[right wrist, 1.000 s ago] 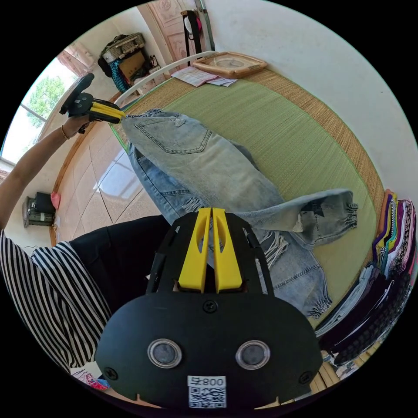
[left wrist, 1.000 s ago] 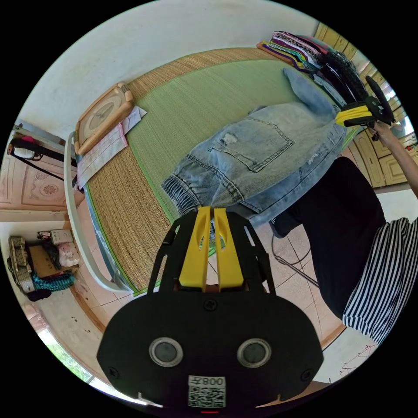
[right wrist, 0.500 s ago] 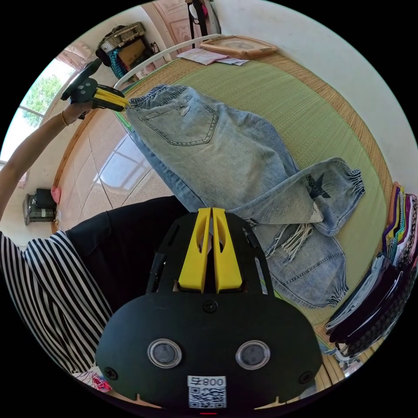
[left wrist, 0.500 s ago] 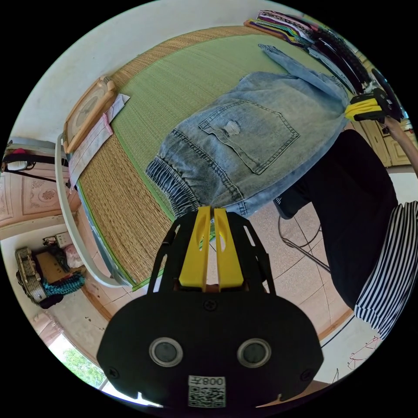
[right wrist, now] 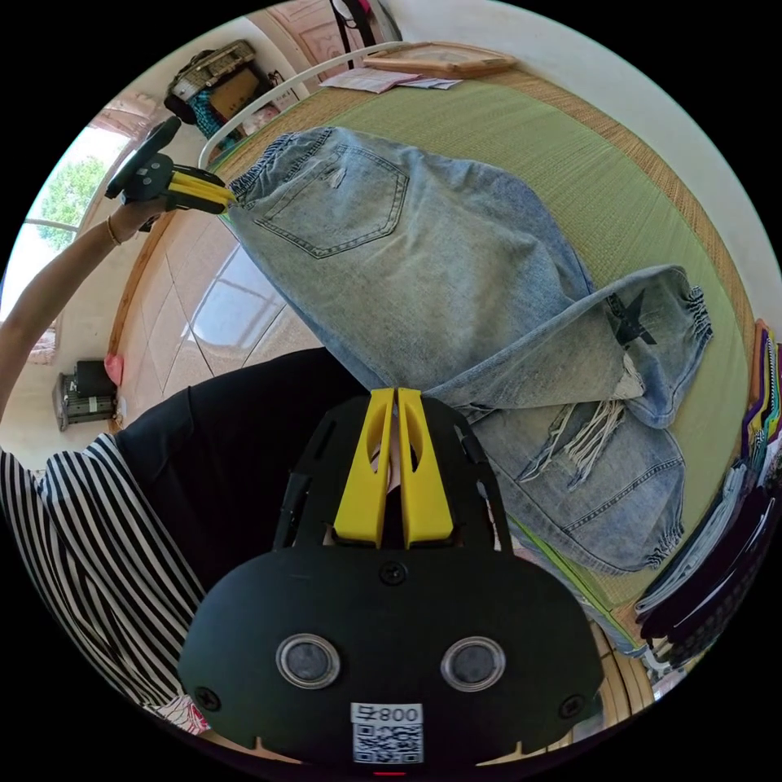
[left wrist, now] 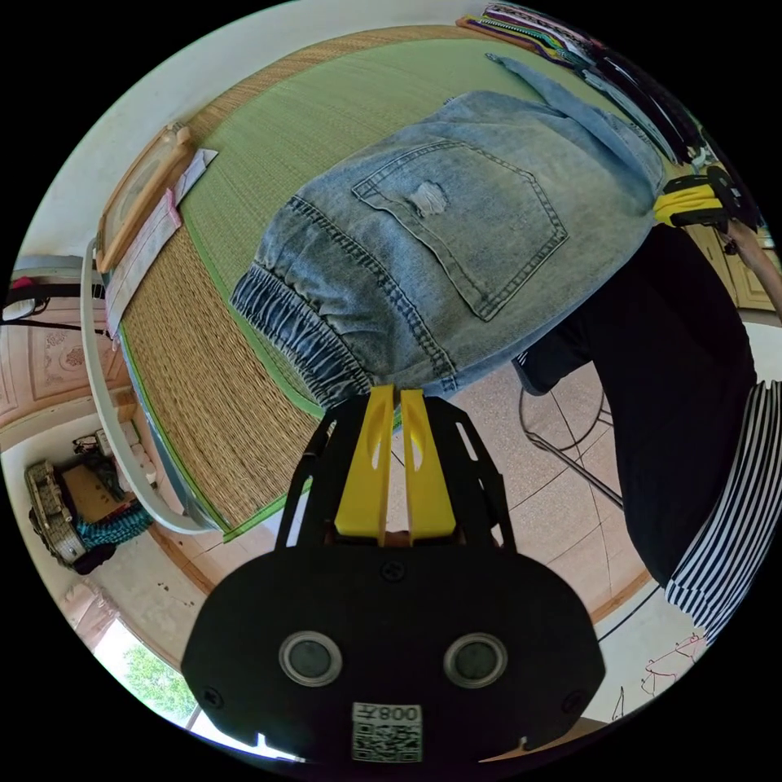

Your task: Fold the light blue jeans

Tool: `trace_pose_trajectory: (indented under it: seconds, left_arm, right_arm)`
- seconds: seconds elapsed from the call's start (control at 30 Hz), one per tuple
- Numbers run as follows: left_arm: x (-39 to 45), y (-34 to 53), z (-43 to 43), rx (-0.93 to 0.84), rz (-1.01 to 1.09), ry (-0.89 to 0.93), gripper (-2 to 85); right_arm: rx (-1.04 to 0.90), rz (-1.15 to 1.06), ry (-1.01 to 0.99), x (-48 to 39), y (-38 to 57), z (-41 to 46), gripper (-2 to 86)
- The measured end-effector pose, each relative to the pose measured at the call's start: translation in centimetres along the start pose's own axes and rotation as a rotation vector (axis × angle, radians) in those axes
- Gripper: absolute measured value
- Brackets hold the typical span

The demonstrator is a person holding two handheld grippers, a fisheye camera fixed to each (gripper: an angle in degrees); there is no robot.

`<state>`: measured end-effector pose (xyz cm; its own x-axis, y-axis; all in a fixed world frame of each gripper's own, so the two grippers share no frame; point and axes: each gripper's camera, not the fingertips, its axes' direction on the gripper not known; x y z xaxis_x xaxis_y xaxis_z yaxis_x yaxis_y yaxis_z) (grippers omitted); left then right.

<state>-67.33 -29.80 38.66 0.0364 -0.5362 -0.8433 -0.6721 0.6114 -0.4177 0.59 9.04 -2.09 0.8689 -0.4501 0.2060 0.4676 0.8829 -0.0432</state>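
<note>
The light blue jeans [left wrist: 456, 236] hang stretched between both grippers over the near edge of a green woven mat [left wrist: 326, 130], back pocket facing up. My left gripper [left wrist: 391, 393] is shut on the elastic waistband corner; it also appears in the right gripper view as the left gripper [right wrist: 218, 198]. My right gripper [right wrist: 394, 393] is shut on the jeans [right wrist: 440, 261] near the thigh edge, and it appears as the right gripper [left wrist: 664, 205]. The cuffed, ripped legs [right wrist: 619, 423] lie crossed on the mat.
A stack of folded clothes [right wrist: 717, 554] sits at the mat's far end. A wooden-framed board [left wrist: 134, 195] and papers lie at the other end by a white bed rail [left wrist: 106, 407]. A person in a striped top [right wrist: 90, 562] stands on the tiled floor [left wrist: 538, 497].
Both grippers have carried the jeans farther over the mat, spreading the seat flat and wider. The legs have slid along the mat and lie more spread out.
</note>
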Motion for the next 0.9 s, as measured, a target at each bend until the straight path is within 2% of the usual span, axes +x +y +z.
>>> trace_pose_trajectory:
  seconds: [0.4,0.7,0.9]
  left_arm:
    - [-1.8,-1.7,5.3,-0.028,-0.045,0.042,0.8]
    - [-5.9,-0.7,6.8,0.081,-0.162,0.212,0.8]
    - [-7.1,-0.6,9.9,0.020,-0.218,0.173,0.3]
  right_arm:
    - [-0.021,0.026,-0.037,3.3,0.8,2.8,0.6]
    - [0.010,0.055,-0.060,5.9,2.3,3.4,0.9]
    - [0.034,0.082,-0.083,7.7,3.5,3.4,1.2]
